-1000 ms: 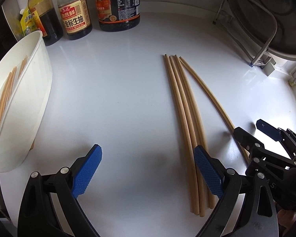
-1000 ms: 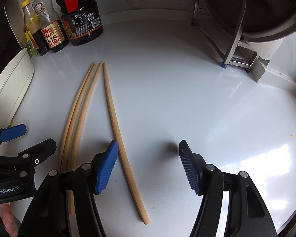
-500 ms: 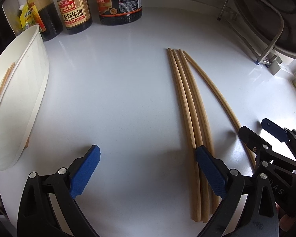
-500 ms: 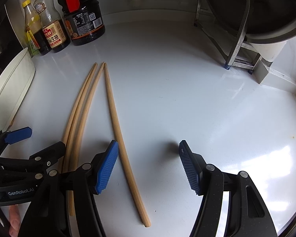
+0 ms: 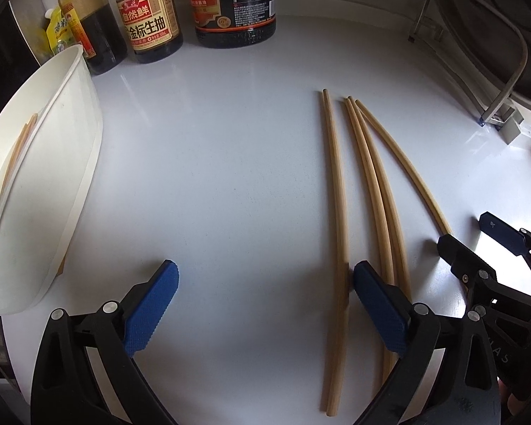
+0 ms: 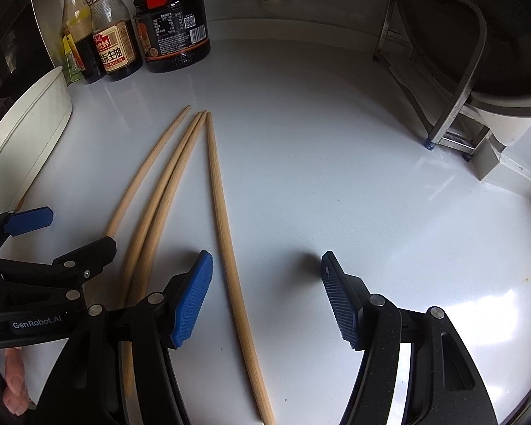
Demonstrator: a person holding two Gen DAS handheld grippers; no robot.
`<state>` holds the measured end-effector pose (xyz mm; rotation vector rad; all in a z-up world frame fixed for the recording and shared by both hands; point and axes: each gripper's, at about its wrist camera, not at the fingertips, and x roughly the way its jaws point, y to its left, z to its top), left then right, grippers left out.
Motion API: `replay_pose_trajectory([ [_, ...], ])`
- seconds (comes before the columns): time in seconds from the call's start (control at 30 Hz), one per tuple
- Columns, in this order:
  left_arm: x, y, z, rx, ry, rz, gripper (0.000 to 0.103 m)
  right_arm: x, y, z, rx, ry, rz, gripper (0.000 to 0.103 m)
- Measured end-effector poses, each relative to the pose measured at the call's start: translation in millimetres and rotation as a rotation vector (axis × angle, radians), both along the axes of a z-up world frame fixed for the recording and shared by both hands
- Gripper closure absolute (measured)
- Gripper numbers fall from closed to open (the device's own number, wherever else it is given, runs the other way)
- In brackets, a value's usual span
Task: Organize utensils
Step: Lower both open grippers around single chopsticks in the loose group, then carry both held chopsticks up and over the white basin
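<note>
Left wrist view: four long pale wooden chopsticks [image 5: 370, 191] lie on the white desk [image 5: 212, 163]. One [image 5: 336, 212] lies apart, inside the left claw [image 5: 265, 285], whose blue pads stand wide, holding nothing. Right claw [image 6: 265, 295] is likewise open and empty, straddling the rightmost stick [image 6: 226, 244]. Judged step: singling out one stick; next, close on it and carry it to the white plastic tub [image 5: 42, 184], which already holds sticks. Sauce bottles [image 5: 148, 14] and metal rack [image 6: 442, 71] stand well clear.
</note>
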<state>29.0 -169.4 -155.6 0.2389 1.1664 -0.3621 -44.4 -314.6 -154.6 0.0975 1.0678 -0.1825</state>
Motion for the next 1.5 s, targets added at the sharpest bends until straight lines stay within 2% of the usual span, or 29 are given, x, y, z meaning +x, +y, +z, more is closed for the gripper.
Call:
replay_pose_trajectory([
  [0.07, -2.8, -1.0, 2.5, -0.007, -0.005, -0.005, 0.013, 2.3, 2.2, 0.0, 0.0, 0.0, 0.02, 0.042],
  [0.2, -6.1, -7.8, 8.5, -0.019, -0.02, -0.043, 0.032, 4.0, 6.1, 0.3, 0.0, -0.013, 0.048, 0.048],
  [0.3, -7.8, -10.8, 10.7, -0.022, -0.02, -0.049, 0.038, 5.1, 10.9, 1.4, 0.003, -0.017, 0.078, 0.061],
  [0.37, -8.3, -11.5, 13.0, -0.025, -0.025, -0.054, 0.048, 7.1, 14.7, 2.2, 0.005, -0.016, 0.094, 0.078],
  [0.4, -8.9, -11.7, 14.3, -0.026, -0.026, -0.056, 0.058, 8.3, 16.5, 2.6, 0.005, -0.014, 0.099, 0.083],
  [0.43, -9.1, -11.9, 15.3, -0.027, -0.026, -0.059, 0.07, 9.2, 18.2, 2.8, 0.002, -0.012, 0.102, 0.096],
  [0.47, -9.3, -12.4, 16.2, -0.028, -0.026, -0.064, 0.076, 9.5, 19.5, 2.0, -0.002, -0.01, 0.103, 0.096],
  [0.5, -9.5, -13.1, 16.8, -0.027, -0.024, -0.069, 0.09, 9.8, 20.6, 1.0, -0.002, -0.009, 0.105, 0.096],
  [0.53, -9.1, -13.5, 17.0, -0.026, -0.021, -0.073, 0.095, 10.1, 21.3, 0.1, 0.004, -0.011, 0.107, 0.097],
  [0.73, -8.0, -5.1, 19.9, -0.053, 0.02, -0.073, 0.096, 6.1, 17.6, -1.8, 0.072, -0.012, 0.07, 0.097],
  [0.8, -9.1, -1.1, 27.3, -0.061, 0.009, -0.075, 0.096, 3.7, 17.0, 4.7, 0.09, -0.031, 0.051, 0.097],
  [0.93, -10.8, 10.1, 59.3, -0.09, -0.058, -0.083, 0.096, 3.4, 20.8, 27.3, 0.113, -0.067, 0.027, 0.097],
  [1.07, -3.5, 31.6, 102.1, -0.158, -0.129, -0.073, 0.096, 10.2, 33.1, 59.1, 0.125, -0.117, 0.025, 0.097],
  [1.17, 6.5, 57.9, 130.9, -0.2, -0.179, -0.05, 0.096, 20.8, 50.4, 86.3, 0.128, -0.161, 0.046, 0.097],
  [1.27, 18.2, 89.0, 150.7, -0.207, -0.216, -0.016, 0.096, 39.2, 77.3, 108.4, 0.14, -0.203, 0.084, 0.097],
  [1.37, 29.8, 126.8, 161.5, -0.192, -0.249, 0.025, 0.096, 62.8, 110.6, 121.4, 0.165, -0.232, 0.129, 0.097],
  [1.5, 48.0, 174.8, 160.6, -0.154, -0.26, 0.076, 0.096, 96.9, 157.5, 127.7, 0.2, -0.243, 0.197, 0.097],
])
